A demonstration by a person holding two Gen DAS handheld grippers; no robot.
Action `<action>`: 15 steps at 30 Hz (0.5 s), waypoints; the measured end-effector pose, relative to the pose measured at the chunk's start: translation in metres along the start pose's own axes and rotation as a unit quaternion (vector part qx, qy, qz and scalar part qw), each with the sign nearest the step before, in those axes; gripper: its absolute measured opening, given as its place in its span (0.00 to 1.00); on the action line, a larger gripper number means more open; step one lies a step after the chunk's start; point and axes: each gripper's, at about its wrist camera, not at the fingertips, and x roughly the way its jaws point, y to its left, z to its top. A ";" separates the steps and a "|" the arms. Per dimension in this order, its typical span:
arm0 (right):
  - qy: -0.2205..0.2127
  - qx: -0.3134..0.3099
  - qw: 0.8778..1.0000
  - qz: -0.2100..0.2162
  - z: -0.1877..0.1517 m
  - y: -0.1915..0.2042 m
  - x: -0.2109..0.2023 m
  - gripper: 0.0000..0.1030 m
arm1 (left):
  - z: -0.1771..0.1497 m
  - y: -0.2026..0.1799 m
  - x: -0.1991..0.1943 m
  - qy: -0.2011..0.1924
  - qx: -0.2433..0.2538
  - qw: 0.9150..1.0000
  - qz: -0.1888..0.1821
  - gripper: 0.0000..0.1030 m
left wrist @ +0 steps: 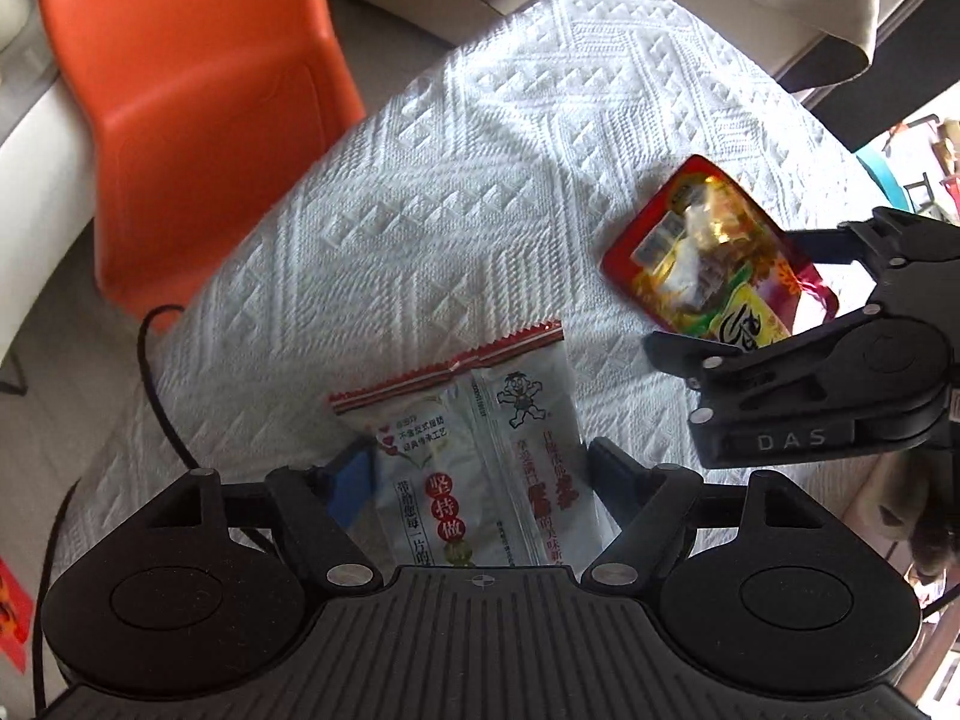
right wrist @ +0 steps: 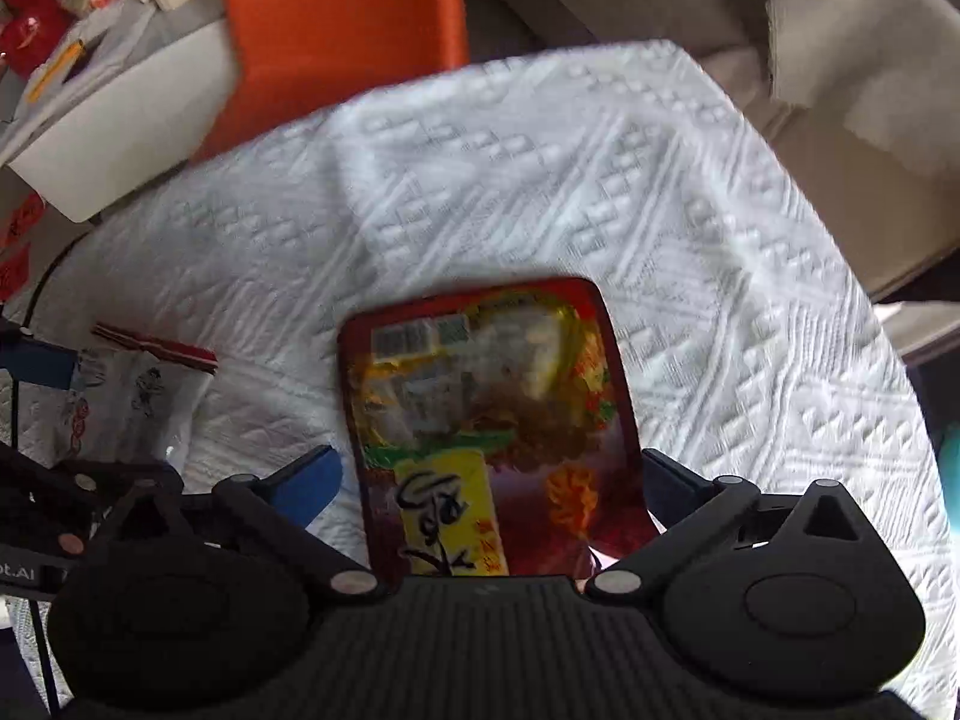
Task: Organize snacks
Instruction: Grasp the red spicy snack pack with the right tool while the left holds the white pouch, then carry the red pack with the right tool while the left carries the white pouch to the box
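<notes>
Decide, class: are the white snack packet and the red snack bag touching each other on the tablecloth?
Apart. The left wrist view shows bare tablecloth between the white snack packet and the red snack bag; the right wrist view shows the same gap.

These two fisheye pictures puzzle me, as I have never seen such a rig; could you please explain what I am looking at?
A person carries a hand-held gripper in each hand, and each has a camera looking along its two fingers. The black parts at the bottom of each picture are the tool itself.

In the left view, the left hand-held gripper straddles a white snack packet lying on a white textured cloth. The right hand-held gripper enters from the side.

In the blurred right view, the right tool straddles a red snack pouch. Its fingers look clear of the pouch. Whether the left one grips its packet I cannot tell.

An orange chair stands behind.
</notes>
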 end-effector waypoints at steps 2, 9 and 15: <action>-0.028 0.005 1.000 0.007 -0.005 0.002 0.001 1.00 | -0.002 0.002 -0.002 0.000 0.004 1.000 -0.006 0.79; -0.020 0.045 0.999 -0.004 -0.003 0.010 -0.006 0.80 | -0.007 0.013 -0.008 -0.014 -0.007 1.000 -0.027 0.78; -0.033 0.102 0.994 0.027 -0.034 0.031 -0.048 0.70 | -0.020 0.028 -0.047 -0.044 -0.005 0.998 -0.033 0.78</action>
